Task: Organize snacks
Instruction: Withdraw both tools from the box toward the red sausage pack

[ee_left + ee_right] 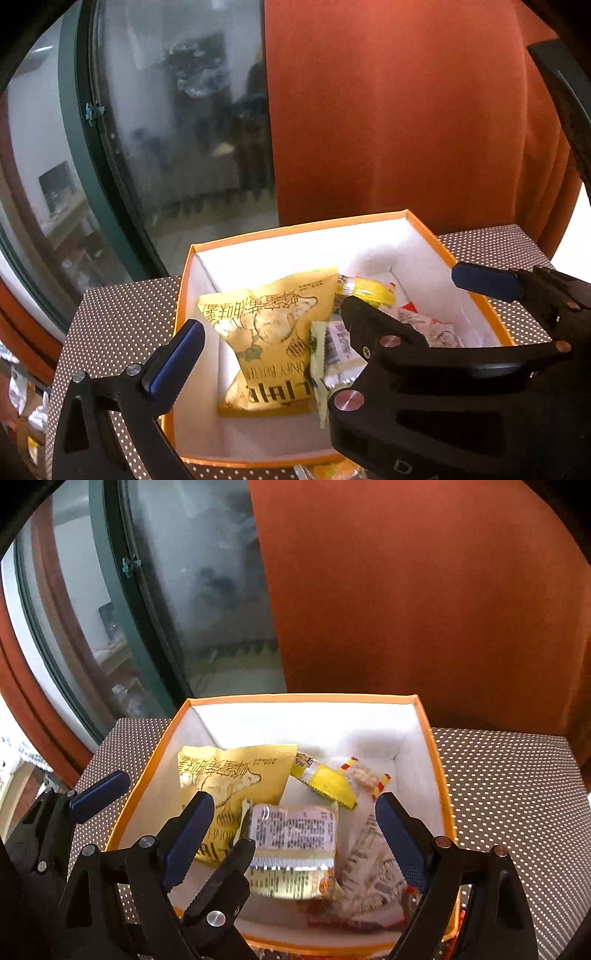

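Observation:
An orange box [295,229] [295,698] with a white lining stands on a dotted cloth. In it lie a large yellow honey-butter bag [266,332] [236,771], a small yellow packet [369,290] [328,781], a pale packet with printed text [295,830] and a white-and-red packet [373,871]. Both grippers hover over the box, side by side and overlapping. My left gripper [295,328] [184,810] is open above the yellow bag; its right finger is hidden in its own view. My right gripper [295,799] [404,290] is open above the printed packet, with its pads apart from the packets.
The brown dotted cloth [122,314] [517,775] covers the table around the box. An orange curtain [406,110] hangs right behind it. A glass pane in a dark green frame [177,129] stands at the back left. The table's left edge lies near the box.

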